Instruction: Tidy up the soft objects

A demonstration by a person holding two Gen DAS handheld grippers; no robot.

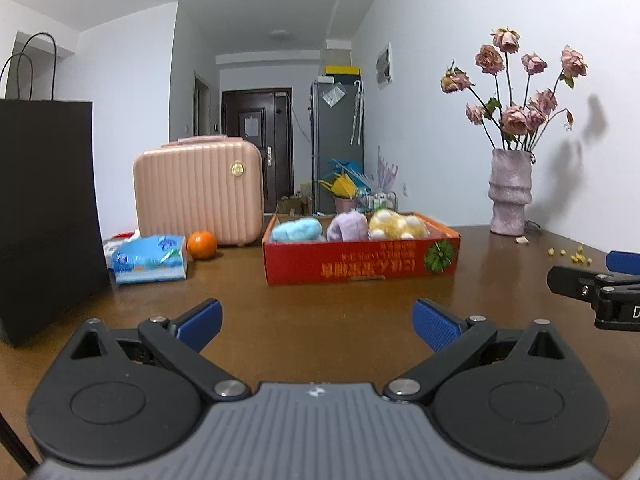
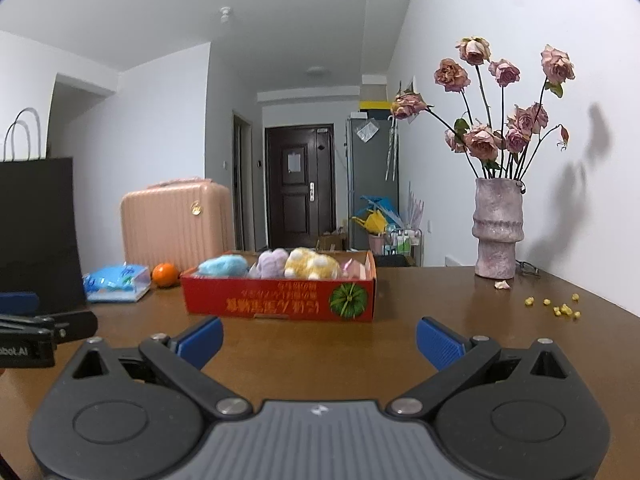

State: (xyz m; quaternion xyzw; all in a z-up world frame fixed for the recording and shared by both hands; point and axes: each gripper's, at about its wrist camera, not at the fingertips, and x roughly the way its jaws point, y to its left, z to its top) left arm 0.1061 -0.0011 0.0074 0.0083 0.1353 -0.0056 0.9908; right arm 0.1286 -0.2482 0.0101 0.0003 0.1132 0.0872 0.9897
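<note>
jaws wide apart, empty, on left gripper (image 1: 316,322) and right gripper (image 2: 319,338); blue (image 2: 224,266), purple (image 2: 273,263), yellow (image 2: 312,264) plush toys half hidden behind red box (image 2: 280,298) wall; pink item (image 2: 352,269) unclear

**Right tool hovers wide open before the red box**

Right tool (image 2: 319,340) spread wide, empty, over the worktop (image 2: 440,300). Dead ahead, the red box (image 2: 280,300) with blue (image 2: 223,266), purple (image 2: 273,263) and yellow plush toys (image 2: 311,264). Vase (image 2: 498,228) ahead-right, left tool (image 2: 40,330) at far left.
</note>
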